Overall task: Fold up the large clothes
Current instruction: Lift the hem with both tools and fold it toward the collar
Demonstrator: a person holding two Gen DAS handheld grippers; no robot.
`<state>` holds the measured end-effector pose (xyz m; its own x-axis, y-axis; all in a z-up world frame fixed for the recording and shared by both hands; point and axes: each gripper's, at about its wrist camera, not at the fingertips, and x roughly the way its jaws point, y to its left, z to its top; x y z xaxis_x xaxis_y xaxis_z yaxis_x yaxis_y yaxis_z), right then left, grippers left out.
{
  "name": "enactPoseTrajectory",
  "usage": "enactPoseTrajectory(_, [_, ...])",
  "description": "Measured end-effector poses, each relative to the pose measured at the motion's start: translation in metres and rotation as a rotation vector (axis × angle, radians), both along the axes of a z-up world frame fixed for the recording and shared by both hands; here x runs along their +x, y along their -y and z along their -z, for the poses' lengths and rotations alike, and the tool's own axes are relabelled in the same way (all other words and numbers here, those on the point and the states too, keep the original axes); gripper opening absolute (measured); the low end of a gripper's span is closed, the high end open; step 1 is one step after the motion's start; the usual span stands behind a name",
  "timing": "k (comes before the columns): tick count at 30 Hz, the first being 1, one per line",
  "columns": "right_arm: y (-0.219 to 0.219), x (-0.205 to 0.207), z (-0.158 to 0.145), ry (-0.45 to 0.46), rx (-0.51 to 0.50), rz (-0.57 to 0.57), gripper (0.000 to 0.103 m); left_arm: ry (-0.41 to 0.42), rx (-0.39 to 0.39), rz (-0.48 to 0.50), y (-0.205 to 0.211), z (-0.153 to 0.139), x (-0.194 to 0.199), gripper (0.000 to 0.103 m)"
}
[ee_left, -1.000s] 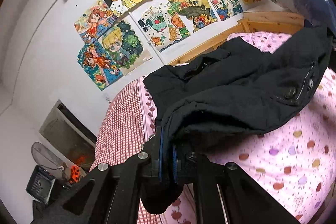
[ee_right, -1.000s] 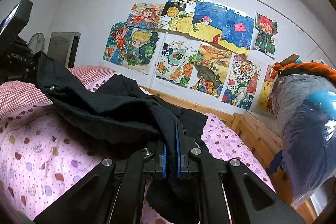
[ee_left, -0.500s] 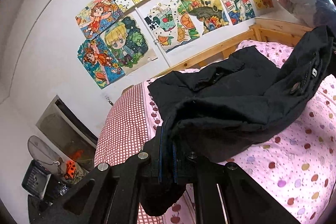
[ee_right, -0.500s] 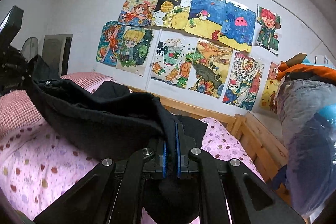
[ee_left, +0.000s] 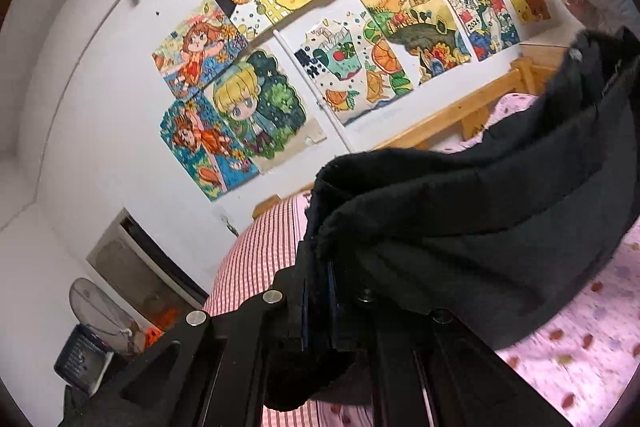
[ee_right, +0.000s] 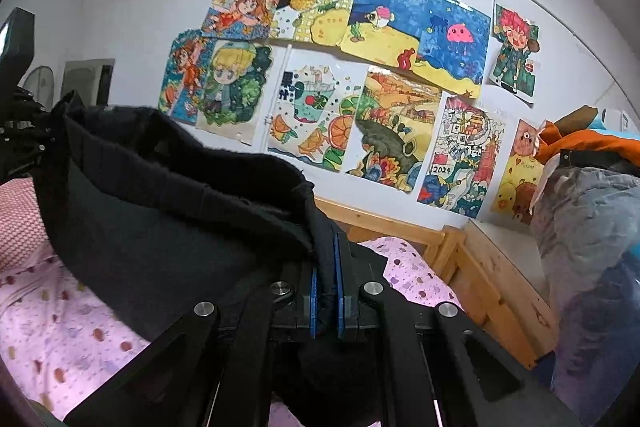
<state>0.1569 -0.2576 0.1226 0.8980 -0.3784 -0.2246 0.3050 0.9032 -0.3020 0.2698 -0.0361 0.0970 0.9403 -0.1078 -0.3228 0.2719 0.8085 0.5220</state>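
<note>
Right now I hold a large black garment [ee_left: 480, 211] lifted above the bed [ee_left: 580, 331], stretched between my two grippers, its middle sagging toward the pink dotted sheet. My left gripper [ee_left: 320, 279] is pressed together on one edge of the cloth, the blue pads pinching a thick bunch of fabric with a tail hanging below them. My right gripper [ee_right: 325, 291] is likewise closed tight on the opposite edge, cloth squeezed between its blue pads and bunched under them.

As I judge it, the main risk is the heavy, thick fabric sliding out of one pinch, because each grip catches only a narrow strip of a bulky edge. If one side slips, the garment would drop crooked onto the bed and the fold line would be lost. A second risk is the sagging middle dragging on the sheet and bunching under itself. Beyond the bed, children's drawings [ee_right: 320, 87] cover the wall.
</note>
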Motion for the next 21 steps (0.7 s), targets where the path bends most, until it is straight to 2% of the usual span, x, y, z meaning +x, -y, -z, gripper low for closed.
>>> enactPoseTrajectory(4, [0.01, 0.033, 0.0, -0.014, 0.001, 0.013, 0.006, 0.012, -0.019, -0.02, 0.01, 0.0, 0.027, 0.008])
enactPoseTrajectory(14, [0.038, 0.112, 0.006, -0.064, 0.057, 0.019, 0.006, -0.035, -0.082, -0.069, 0.032, 0.014, 0.097, 0.007])
enactPoseTrajectory(17, [0.046, 0.13, 0.014, -0.066, 0.084, 0.025, 0.006, -0.043, -0.078, -0.08, 0.04, 0.023, 0.114, 0.007])
enactPoseTrajectory(21, [0.056, 0.157, 0.026, -0.071, 0.093, 0.03, 0.006, -0.028, -0.03, -0.113, 0.057, 0.041, 0.135, 0.007])
